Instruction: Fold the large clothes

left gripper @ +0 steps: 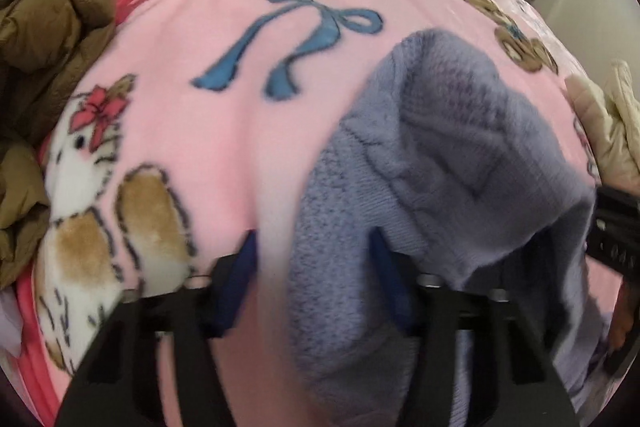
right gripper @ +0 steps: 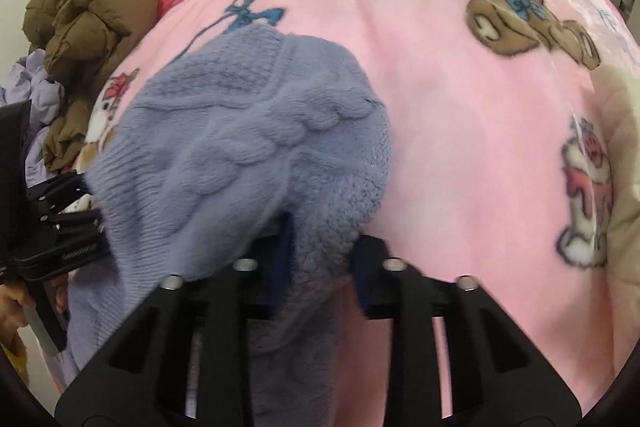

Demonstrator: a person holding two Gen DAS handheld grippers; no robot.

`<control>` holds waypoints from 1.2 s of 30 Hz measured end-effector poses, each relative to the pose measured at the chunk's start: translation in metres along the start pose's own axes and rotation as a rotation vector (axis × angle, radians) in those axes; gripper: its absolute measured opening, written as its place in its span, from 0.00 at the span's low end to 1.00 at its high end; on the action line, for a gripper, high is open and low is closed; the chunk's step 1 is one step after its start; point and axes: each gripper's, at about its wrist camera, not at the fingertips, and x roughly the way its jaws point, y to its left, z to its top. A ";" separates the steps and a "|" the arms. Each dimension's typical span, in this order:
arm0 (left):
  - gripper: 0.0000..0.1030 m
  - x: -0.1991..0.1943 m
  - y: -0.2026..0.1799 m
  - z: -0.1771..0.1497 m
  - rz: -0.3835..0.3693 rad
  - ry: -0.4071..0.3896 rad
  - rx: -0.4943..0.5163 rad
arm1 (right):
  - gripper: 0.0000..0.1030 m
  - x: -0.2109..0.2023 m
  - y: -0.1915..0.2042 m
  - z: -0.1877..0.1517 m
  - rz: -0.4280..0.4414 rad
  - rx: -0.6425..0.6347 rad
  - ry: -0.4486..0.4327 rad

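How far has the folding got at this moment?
Done: nothing looks neatly folded. In hand: both grippers, left and right, have the bunched lavender cable-knit sweater between their fingers over the pink fleece blanket. Left: the crumpled brown puffer jacket.

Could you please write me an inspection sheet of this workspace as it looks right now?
Surface: pink cartoon blanket covers the bed.
Job's things: lavender knit sweater bunched on the blanket.
Clutter: brown puffer jacket at left edge; cream quilted garment at right edge.
Grippers: left hand-held gripper has sweater between its fingers, grip unclear; right hand-held gripper closed on sweater fabric.
Cables: nothing seen.
Surroundings: pale walls; small blurred objects at far right.
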 end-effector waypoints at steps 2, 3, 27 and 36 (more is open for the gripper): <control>0.20 -0.006 -0.003 0.001 0.033 -0.011 0.000 | 0.15 -0.008 0.005 -0.002 -0.004 -0.003 -0.027; 0.18 -0.007 -0.004 0.001 0.051 -0.012 0.002 | 0.14 -0.012 0.006 -0.003 -0.004 -0.004 -0.040; 0.06 -0.200 0.046 -0.165 -0.317 -0.085 -0.057 | 0.12 -0.232 0.035 -0.166 0.256 -0.026 -0.120; 0.08 -0.141 0.051 -0.258 -0.286 0.064 -0.112 | 0.12 -0.169 0.036 -0.268 0.141 0.103 0.030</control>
